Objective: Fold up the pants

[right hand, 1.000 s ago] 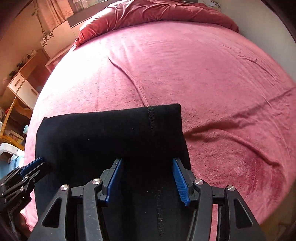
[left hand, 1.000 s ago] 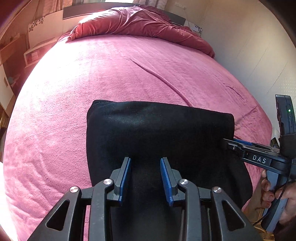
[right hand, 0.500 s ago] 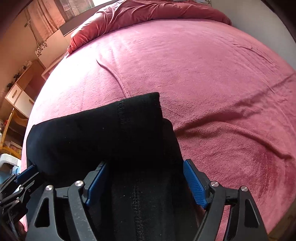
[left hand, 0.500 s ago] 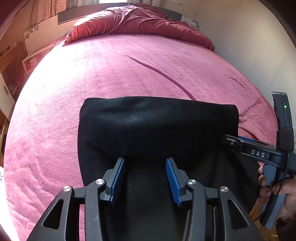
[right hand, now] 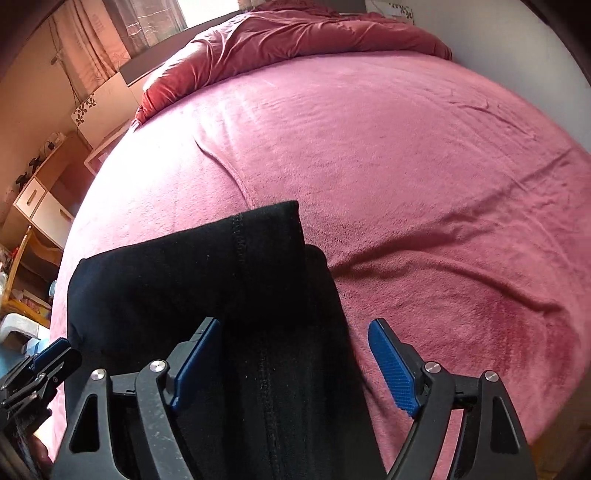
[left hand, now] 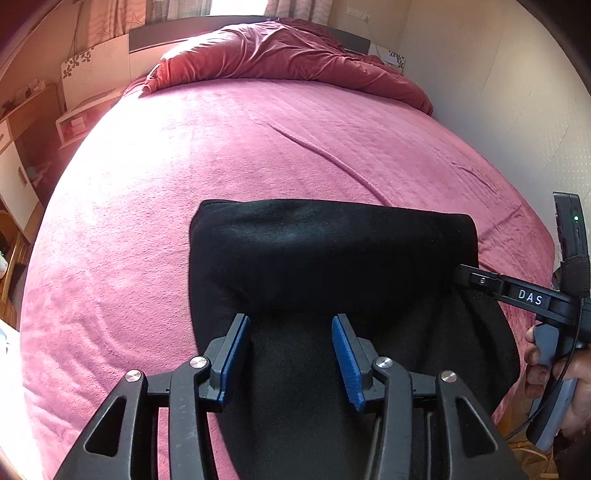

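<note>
Across lower frame: folded black pants (left hand: 325, 258) on pink bedspread (left hand: 221, 155); left gripper (left hand: 290, 354) and right gripper (right hand: 291, 362) spread open, holding nothing.

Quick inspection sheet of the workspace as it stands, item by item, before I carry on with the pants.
Surface: pink blanket covers the bed, with a few creases.
Job's things: black pants folded into a block at the near edge, seam up.
Clutter: red duvet bunched at the far end.
Grippers: left hand-held gripper open over the pants; right hand-held gripper open wide, astride their right edge.
Cables: thin black cord by the right handle.
Surroundings: white wall on the right, drawers on the left, curtains behind.
</note>
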Demonstrator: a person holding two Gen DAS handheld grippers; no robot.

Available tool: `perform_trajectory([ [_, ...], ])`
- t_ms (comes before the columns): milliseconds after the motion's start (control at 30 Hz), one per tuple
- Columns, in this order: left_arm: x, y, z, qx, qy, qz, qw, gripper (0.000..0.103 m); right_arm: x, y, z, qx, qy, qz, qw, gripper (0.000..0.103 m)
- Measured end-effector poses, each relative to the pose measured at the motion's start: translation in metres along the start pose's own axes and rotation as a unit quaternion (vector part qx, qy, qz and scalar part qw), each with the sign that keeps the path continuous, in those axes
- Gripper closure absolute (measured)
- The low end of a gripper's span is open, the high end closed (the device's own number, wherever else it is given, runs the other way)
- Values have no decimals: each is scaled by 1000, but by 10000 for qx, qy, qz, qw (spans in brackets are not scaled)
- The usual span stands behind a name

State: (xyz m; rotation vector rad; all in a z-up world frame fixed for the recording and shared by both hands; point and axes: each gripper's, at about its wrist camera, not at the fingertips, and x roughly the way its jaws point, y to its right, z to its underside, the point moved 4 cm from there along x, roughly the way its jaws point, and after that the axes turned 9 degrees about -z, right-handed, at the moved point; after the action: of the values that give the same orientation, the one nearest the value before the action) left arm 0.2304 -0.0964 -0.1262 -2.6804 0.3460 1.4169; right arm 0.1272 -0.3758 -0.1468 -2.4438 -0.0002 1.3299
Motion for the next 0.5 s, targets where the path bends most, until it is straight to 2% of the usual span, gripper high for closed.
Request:
perform_trajectory([
  [100, -12, -19, 9, -204, 17, -1, 9998, 56, -23, -7, 5, -230, 100, -42, 9997, 31],
  [167, -16, -34, 17, -384, -65, 7, 9992, 56, -36, -10, 13, -301, 58, -174, 9994, 32],
  [300, -22, -58, 39, -771, -289, 245, 9963, 56, -51, -9, 40, -328, -266, -406, 9983, 32],
  [433, -28, -66, 65, -974, -471, 577, 9924, 56, -54, -2, 68, -254, -532, -423, 9974, 32],
  [467, -29, -66, 70, -973, -493, 665, 9918, 56, -53, 0, 76, -223, -598, -402, 9971, 33],
  [500, -31, -65, 74, -966, -484, 726, 9915, 56, -51, 2, 82, -223, -660, -333, 9970, 41],
])
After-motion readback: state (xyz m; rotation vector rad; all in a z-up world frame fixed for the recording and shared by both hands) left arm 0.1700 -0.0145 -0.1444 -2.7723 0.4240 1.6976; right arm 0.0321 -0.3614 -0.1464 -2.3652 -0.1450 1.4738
